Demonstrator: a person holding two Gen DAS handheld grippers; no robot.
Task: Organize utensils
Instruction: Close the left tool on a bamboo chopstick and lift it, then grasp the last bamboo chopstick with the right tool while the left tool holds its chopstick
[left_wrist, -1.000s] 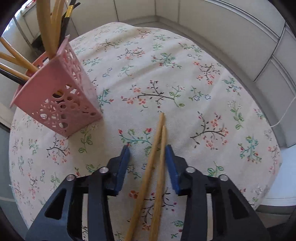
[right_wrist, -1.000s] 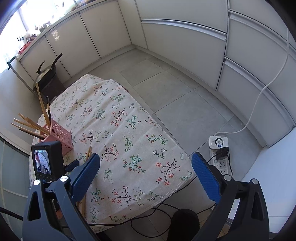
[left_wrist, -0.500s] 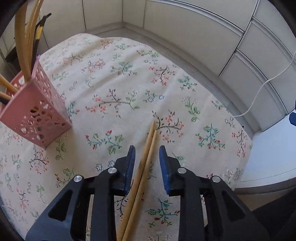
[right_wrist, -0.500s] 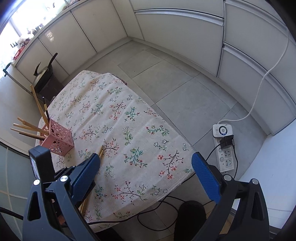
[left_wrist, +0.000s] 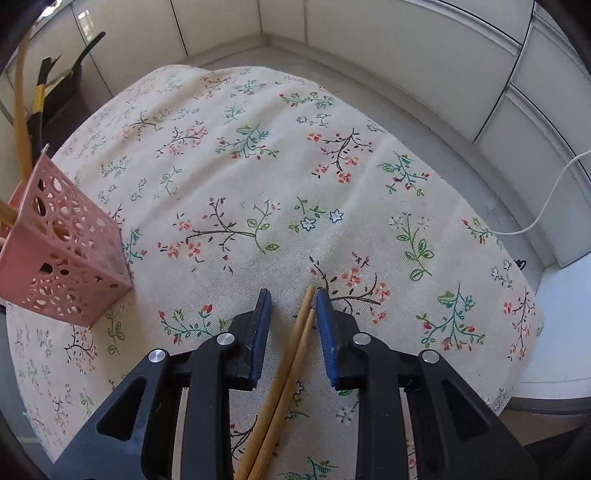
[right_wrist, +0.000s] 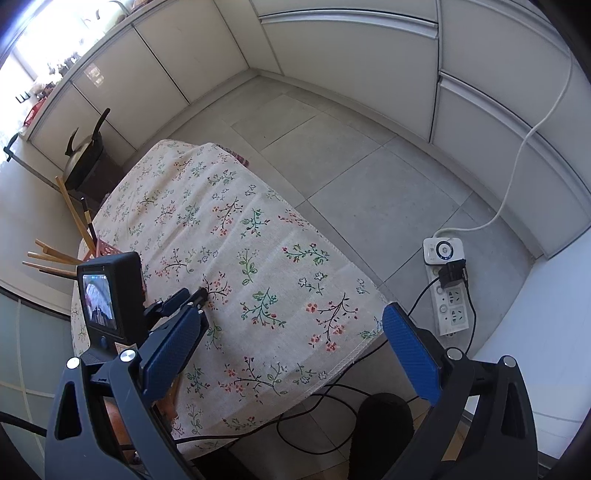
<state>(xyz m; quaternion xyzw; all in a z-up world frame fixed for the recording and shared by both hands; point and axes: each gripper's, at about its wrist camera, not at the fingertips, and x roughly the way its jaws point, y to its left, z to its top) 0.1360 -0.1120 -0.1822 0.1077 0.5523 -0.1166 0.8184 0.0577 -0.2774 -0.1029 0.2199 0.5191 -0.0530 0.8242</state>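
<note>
Mostly hidden: chopsticks (left_wrist: 295, 354) run off frame at 6 o'clock. Left gripper (left_wrist: 291, 310) low over tablecloth (left_wrist: 258, 184), fingers apart around them, not pinching. Right gripper (right_wrist: 291, 339) raised, spread wide.

Cream tablecloth (left_wrist: 258, 177) sprigged with red, green and blue flowers, pale tan wooden chopsticks (left_wrist: 291, 369) at lower centre, pink holder (left_wrist: 62, 258) pierced with round holes at left, black grippers with blue pads (left_wrist: 327, 332), white power strip (right_wrist: 448, 291) at right
</note>
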